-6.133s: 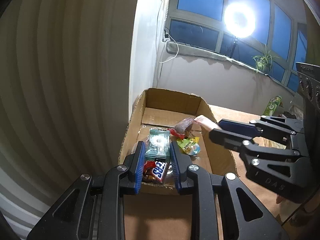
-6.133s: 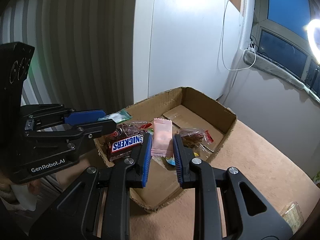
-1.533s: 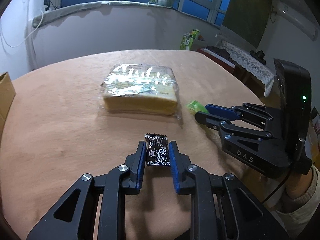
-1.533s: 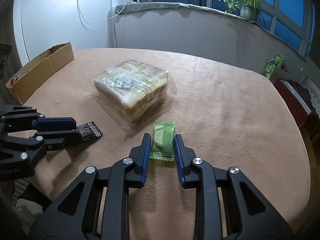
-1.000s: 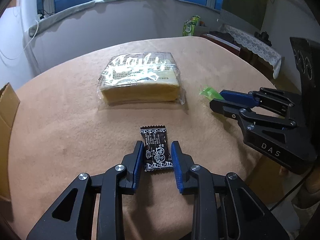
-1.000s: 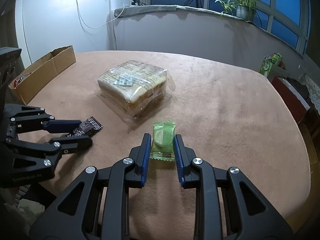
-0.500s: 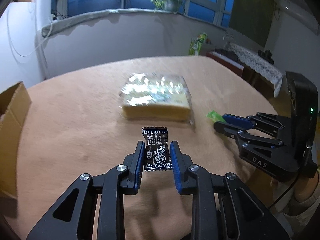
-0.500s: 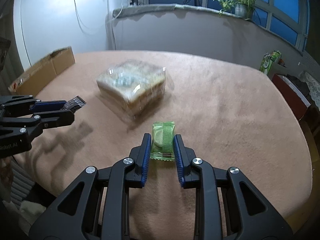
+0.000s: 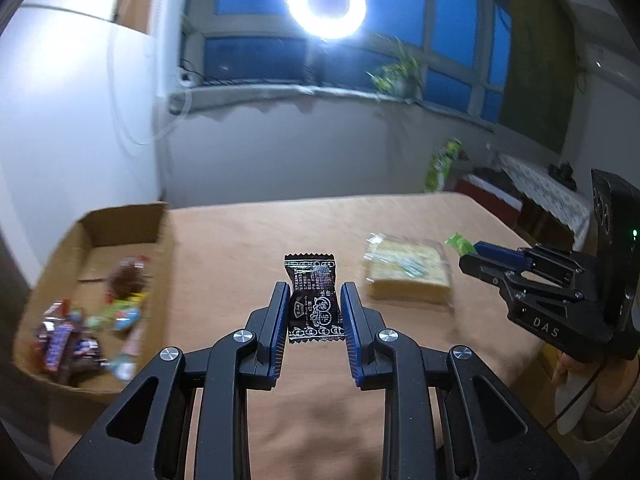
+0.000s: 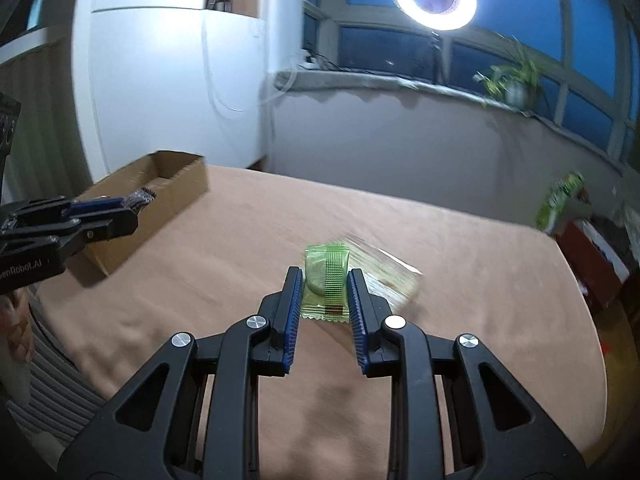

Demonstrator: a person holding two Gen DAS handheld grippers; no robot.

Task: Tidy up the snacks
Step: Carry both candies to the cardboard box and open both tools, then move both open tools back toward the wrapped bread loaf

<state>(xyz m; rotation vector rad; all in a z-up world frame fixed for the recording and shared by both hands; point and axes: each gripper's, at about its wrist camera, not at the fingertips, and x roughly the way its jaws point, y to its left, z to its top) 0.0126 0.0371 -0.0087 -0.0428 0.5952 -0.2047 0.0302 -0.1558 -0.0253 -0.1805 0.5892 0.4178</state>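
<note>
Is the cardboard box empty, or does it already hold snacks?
Not empty. The open-topped cardboard box holds several wrapped snacks on its floor in the left wrist view; blur hides what most are.

Ahead of your grippers, a ring light (image 9: pixel 325 4) blazes against dark blue windows (image 10: pixel 384 50), with a potted plant (image 9: pixel 396 74) on the sill. A white wall (image 9: pixel 72 120) rises to your left, while a lace-covered side table (image 9: pixel 544 194) stands far right beyond the tan-covered table (image 9: pixel 256 236).

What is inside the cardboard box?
The box holds a loose pile of wrapped snacks: a dark bag, a bar, and green and pink packets. They are blurred. Its near wall and the pile hide anything underneath.
</note>
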